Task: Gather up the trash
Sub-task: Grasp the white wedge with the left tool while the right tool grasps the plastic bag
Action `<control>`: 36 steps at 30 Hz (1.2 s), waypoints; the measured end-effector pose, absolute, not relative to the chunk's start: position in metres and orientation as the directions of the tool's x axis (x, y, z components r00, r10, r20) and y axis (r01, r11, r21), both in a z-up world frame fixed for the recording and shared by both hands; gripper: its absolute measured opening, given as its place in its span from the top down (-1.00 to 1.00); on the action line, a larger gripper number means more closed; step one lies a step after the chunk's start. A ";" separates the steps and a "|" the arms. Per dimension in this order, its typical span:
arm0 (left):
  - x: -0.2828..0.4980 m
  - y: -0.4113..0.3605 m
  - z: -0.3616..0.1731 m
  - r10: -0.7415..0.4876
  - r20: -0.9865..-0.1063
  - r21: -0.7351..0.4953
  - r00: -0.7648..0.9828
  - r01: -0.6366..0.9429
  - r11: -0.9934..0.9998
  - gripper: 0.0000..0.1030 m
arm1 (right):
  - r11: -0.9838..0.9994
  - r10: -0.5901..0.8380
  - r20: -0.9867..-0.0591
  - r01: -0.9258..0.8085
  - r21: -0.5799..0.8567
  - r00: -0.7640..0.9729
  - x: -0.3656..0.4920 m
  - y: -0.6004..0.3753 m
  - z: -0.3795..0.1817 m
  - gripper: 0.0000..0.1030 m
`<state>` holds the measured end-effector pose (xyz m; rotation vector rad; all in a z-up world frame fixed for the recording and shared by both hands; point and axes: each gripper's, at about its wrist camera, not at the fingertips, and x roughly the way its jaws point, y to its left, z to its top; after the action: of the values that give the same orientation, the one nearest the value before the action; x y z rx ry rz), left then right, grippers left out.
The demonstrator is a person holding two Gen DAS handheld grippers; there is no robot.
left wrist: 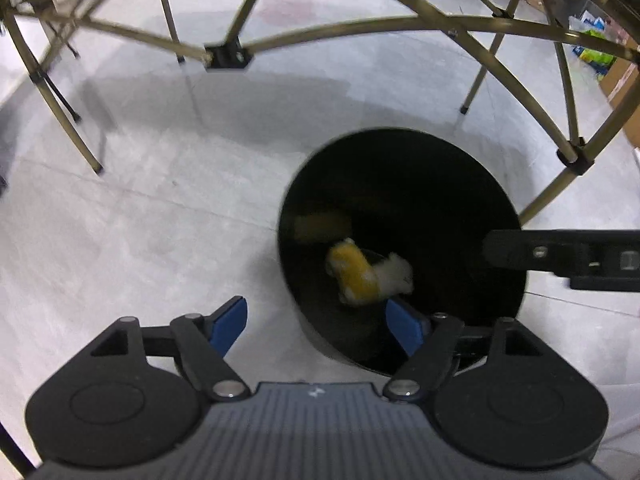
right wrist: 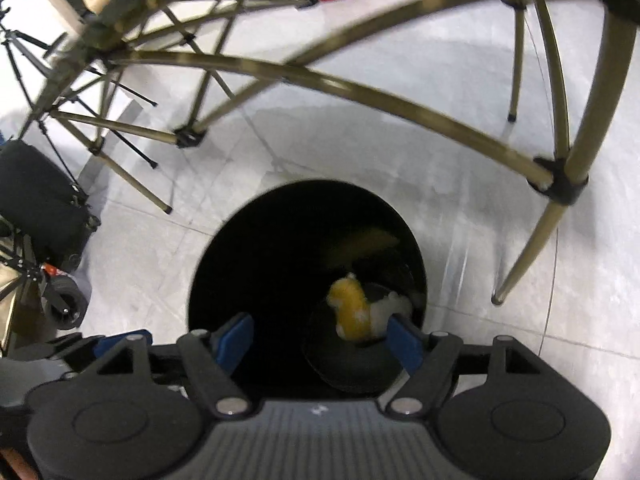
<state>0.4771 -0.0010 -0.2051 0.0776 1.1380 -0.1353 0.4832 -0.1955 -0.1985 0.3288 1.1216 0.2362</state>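
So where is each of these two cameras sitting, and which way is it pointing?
Left wrist view: sits on the left gripper, looking down along its open blue fingers at the black bin and grey floor; the right gripper pokes in from the right.
Right wrist view: sits on the right gripper, looking almost straight down into the bin; part of the left gripper shows at lower left.
Both share: the bin, the yellow and white trash inside, and the brass-coloured frame above.
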 end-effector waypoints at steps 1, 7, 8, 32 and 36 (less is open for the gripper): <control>0.477 -0.001 -0.198 -0.068 -0.897 0.000 0.436 0.155 0.988 -0.53 | 0.924 0.355 -0.823 -0.035 0.380 0.443 0.478 -0.195 -0.189 -0.43; 0.456 0.010 -0.105 -0.206 -0.681 -0.025 0.703 0.258 0.966 -0.62 | 0.921 0.387 -0.564 -0.276 0.275 0.729 0.420 -0.186 -0.094 -0.42; 0.451 0.011 -0.093 -0.225 -0.640 -0.013 0.734 0.282 0.959 -0.62 | 0.917 0.398 -0.507 -0.307 0.256 0.764 0.412 -0.188 -0.080 -0.40; 0.587 -0.145 -0.044 -0.301 -0.494 0.042 0.815 0.369 0.928 -0.35 | 0.967 0.076 -0.503 0.059 0.247 0.861 0.538 -0.309 -0.058 0.37; 0.621 -0.167 -0.055 -0.305 -0.596 -0.010 0.743 0.373 0.928 0.14 | 0.967 0.075 -0.500 0.059 0.246 0.863 0.537 -0.317 -0.056 0.36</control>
<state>0.6209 -0.1668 -0.0553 0.1130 0.6330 -0.3721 0.5371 -0.3171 -0.0561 0.2590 0.5313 0.0083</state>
